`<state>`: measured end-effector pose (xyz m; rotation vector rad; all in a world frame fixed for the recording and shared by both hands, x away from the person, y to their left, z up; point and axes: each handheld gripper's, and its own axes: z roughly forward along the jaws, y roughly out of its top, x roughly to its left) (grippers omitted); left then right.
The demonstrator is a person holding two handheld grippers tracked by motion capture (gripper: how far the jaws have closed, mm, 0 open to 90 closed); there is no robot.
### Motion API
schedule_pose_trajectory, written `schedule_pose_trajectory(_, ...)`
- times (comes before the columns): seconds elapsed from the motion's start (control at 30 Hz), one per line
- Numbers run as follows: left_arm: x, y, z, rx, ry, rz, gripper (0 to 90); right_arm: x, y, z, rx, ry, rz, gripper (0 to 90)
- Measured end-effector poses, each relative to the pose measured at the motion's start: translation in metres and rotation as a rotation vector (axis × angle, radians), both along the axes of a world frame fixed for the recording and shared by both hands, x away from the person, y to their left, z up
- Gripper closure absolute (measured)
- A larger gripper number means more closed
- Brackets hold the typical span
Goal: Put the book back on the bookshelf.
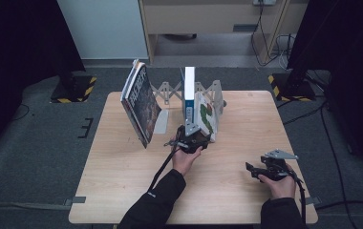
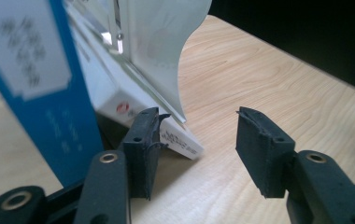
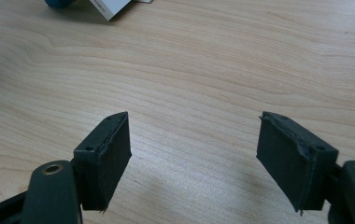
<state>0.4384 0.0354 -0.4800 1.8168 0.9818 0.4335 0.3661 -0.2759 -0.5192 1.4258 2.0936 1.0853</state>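
Three books stand at the back of the wooden table (image 1: 122, 191). A dark-covered book (image 1: 141, 102) leans at the left. A blue-spined book (image 1: 189, 95) stands upright in the middle, and a white book with a green and red picture (image 1: 206, 117) leans against it. My left gripper (image 1: 192, 137) is at the foot of these two, open. In the left gripper view the blue spine (image 2: 40, 88) is at the left, and the white book's lower corner (image 2: 178, 140) lies just past the left pad of that gripper (image 2: 196, 137). My right gripper (image 1: 261, 169) rests open on the table's right side.
A grey folding rack (image 1: 170, 90) stretches behind the books. In the right gripper view, bare wood lies between the jaws of that gripper (image 3: 194, 144), with a book corner (image 3: 110, 7) at the top edge. Dark floor, cables and black stands surround the table.
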Motion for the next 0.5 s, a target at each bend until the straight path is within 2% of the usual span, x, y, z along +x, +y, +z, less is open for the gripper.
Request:
schedule_pose_trajectory(0.03, 0.0, 0.001, -0.002, 0.012, 0.001, 0.007, 47.6, 0.0, 0.0, 0.0, -0.002, 0.0, 0.0, 26.0)
schedule_pose_trajectory(0.2, 0.003, 0.0, -0.009, -0.003, 0.011, 0.023, 46.7, 0.0, 0.0, 0.0, -0.002, 0.0, -0.001, 26.0)
schedule_pose_trajectory(0.27, 0.005, -0.001, -0.011, 0.01, 0.009, 0.035, 46.1, 0.0, 0.0, 0.0, -0.007, 0.004, 0.003, 26.0)
schedule_pose_trajectory(0.37, 0.008, -0.004, -0.015, -0.004, 0.024, 0.052, 45.0, 0.001, 0.0, 0.0, -0.007, 0.002, 0.006, 26.0)
schedule_pose_trajectory(0.5, 0.008, -0.009, -0.022, 0.015, 0.033, 0.064, 41.6, 0.0, 0.0, 0.0, 0.0, 0.004, 0.002, 26.0)
